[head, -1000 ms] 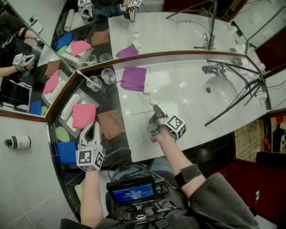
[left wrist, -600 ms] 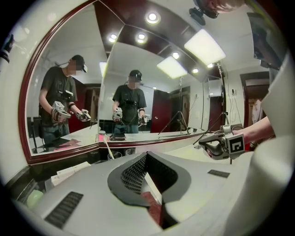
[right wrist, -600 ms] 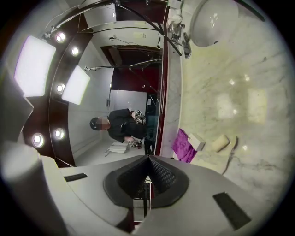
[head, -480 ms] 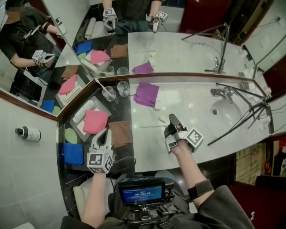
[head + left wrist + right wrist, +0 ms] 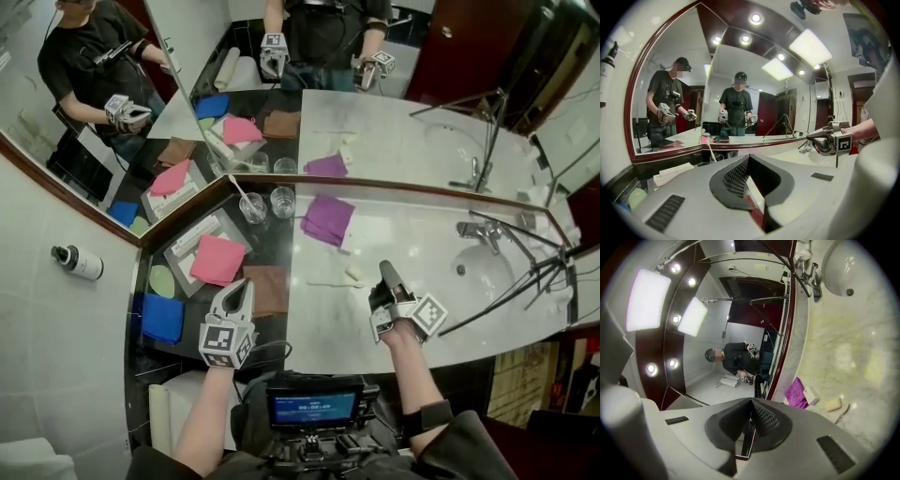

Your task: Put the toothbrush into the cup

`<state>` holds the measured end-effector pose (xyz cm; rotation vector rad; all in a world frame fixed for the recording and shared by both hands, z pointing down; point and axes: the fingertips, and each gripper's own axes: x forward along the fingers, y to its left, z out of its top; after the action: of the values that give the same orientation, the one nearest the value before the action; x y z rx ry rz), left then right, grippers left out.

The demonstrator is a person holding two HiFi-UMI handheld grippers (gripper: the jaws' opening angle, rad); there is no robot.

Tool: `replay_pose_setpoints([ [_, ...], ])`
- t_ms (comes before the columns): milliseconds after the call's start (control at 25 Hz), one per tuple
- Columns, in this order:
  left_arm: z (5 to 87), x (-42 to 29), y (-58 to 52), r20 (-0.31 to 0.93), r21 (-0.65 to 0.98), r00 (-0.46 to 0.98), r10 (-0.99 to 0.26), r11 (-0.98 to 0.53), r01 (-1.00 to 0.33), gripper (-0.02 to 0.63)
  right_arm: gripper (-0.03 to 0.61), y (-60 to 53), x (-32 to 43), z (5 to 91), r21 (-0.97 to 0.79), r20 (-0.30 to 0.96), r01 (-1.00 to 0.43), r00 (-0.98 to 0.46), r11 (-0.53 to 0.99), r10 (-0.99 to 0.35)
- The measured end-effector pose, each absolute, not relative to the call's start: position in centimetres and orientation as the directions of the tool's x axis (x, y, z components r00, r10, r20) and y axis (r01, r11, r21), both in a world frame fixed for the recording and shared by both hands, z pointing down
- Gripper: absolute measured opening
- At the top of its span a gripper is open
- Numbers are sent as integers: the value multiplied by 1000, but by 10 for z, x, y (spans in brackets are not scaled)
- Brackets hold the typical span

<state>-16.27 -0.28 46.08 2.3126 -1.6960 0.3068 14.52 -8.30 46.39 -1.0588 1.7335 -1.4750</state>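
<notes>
Left gripper (image 5: 242, 286): jaws closed tip to tip with nothing between them, as its own view confirms (image 5: 750, 159); it is positioned over the dark section of the counter, its tip at the near edge of a brown cloth (image 5: 270, 289). Right gripper (image 5: 385, 271): jaws likewise pressed together and empty in its own view (image 5: 751, 400); it is held over the marble counter (image 5: 422, 220). The toothbrush (image 5: 326, 284) lies flat on the marble, left of the right gripper's tip and apart from it, with a small cream block (image 5: 354, 273) just beside its right end; both items also show in the right gripper view, toothbrush (image 5: 843, 412) and block (image 5: 833, 404). Two glass cups stand side by side on the dark surface at the mirror corner, well apart from the toothbrush: the left cup (image 5: 252, 207) has a pale stick-like item leaning in it, the right cup (image 5: 282, 201) appears to hold nothing. A purple cloth (image 5: 328, 218) lies on the marble between the cups and the toothbrush. On the dark section a pink cloth (image 5: 217, 260) and a blue cloth (image 5: 161, 317) are noted. A faucet (image 5: 478, 232) stands at the sink (image 5: 492, 274) to the right.
</notes>
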Motion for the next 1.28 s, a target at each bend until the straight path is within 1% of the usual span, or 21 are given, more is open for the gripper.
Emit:
replay_pose_setpoints([
  [120,462,-160,-1,318,74,295,-901,-287,-955,0,0,-84,147,468,-970,53,-230,-501,74,-864],
  [240,462,-157,2,321,64,294,-900,-290,-955,0,0,-82,148,471,-910,107,-393,-532,133,-840],
  [360,461,-156,2,325,58,296,-898,-294,-954,0,0,-75,158,480,-793,240,-593,-511,137,-825],
  [640,460,-155,5,314,61,305,-899,-302,-951,0,0,-72,156,481,-527,355,-806,-497,269,-792],
  [760,463,-155,5,303,65,304,-903,-298,-952,0,0,-71,156,488,-420,402,-854,-479,308,-780],
  [920,463,-155,4,325,56,296,-898,-295,-954,0,0,-70,153,497,-296,450,-882,-467,367,-761],
  [1040,467,-159,-1,330,59,275,-903,-272,-961,2,0,-71,150,504,-206,486,-887,-459,413,-744],
  [1200,475,-163,-10,345,72,256,-903,-247,-966,3,1,-72,146,515,-129,526,-876,-458,465,-716],
  [1280,479,-164,-18,352,78,252,-902,-240,-968,17,2,-73,142,519,-95,542,-865,-460,493,-703],
])
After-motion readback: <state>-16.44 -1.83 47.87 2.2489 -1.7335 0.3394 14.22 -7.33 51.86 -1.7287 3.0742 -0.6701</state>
